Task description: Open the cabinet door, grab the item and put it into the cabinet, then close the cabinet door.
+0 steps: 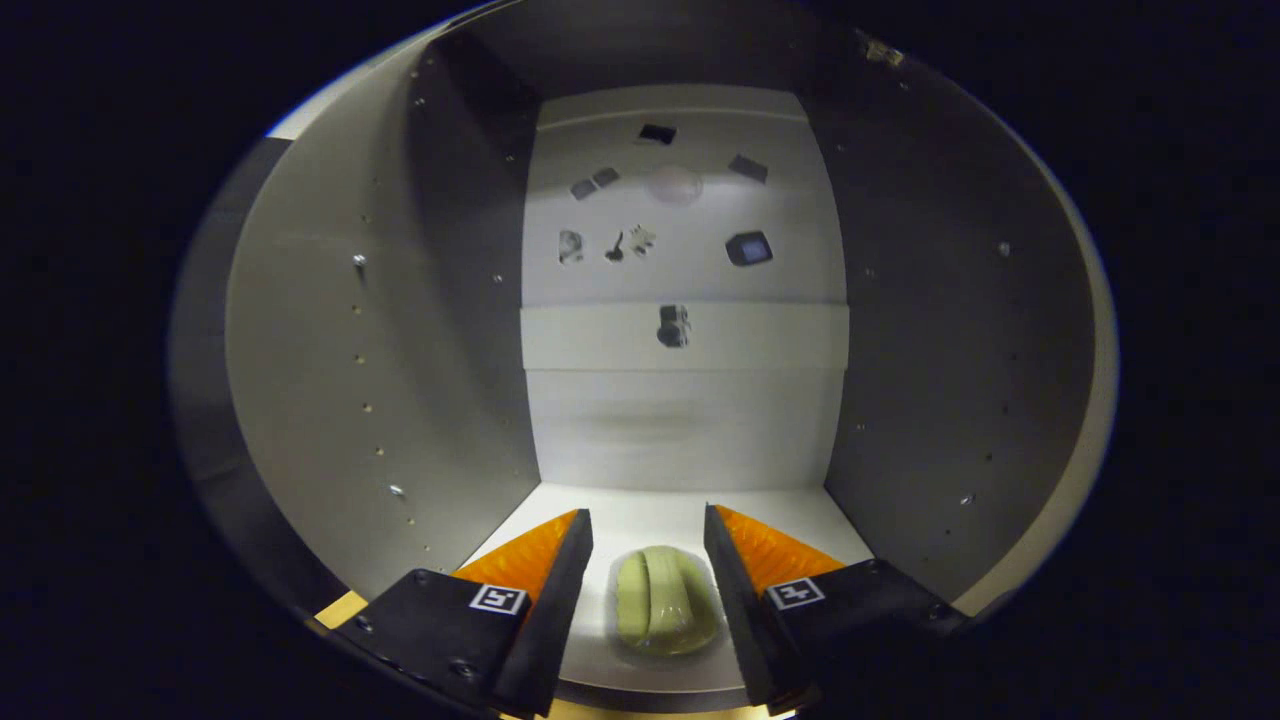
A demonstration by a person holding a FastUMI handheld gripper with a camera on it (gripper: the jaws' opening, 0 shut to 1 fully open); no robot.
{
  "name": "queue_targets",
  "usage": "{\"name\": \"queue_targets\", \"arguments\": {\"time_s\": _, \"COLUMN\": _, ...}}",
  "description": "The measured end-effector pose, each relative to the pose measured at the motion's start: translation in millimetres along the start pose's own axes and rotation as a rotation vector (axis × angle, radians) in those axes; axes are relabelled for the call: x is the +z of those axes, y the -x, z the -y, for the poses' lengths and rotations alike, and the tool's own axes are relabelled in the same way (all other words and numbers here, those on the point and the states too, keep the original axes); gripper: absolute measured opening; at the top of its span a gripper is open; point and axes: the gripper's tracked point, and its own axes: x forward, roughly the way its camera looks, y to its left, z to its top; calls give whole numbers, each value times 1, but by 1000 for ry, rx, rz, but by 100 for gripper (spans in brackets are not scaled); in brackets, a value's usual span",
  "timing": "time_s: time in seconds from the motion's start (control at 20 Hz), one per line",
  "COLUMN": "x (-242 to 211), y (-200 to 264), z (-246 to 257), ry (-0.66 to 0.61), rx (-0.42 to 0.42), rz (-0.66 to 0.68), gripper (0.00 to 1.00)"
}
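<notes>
A pale green, rounded item in clear wrap (665, 600) lies on the white cabinet floor (650, 520), between my two fingers. My gripper (646, 513) reaches into the open cabinet and stands open. A strip of floor shows between the left finger and the item, while the right finger sits close against the item's side. The fingertips point toward the cabinet's back wall (685, 420).
The cabinet's left side wall (400, 350) and right side wall (940, 350) are grey with rows of small holes. Several small dark marks (672, 325) dot the upper back wall. Bare floor lies ahead of the fingertips up to the back wall.
</notes>
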Motion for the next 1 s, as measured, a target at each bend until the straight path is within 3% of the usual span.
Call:
{"name": "queue_targets", "arguments": {"time_s": 0.15, "x": 15, "y": 32, "z": -4, "ry": 34, "rx": -2, "rz": 24, "gripper": 99}}
{"name": "queue_targets", "arguments": {"time_s": 0.55, "x": 55, "y": 146, "z": -32, "ry": 61, "rx": -18, "rz": 159, "gripper": 99}}
{"name": "queue_targets", "arguments": {"time_s": 1.0, "x": 29, "y": 322, "z": -53, "ry": 59, "rx": 15, "rz": 120, "gripper": 97}}
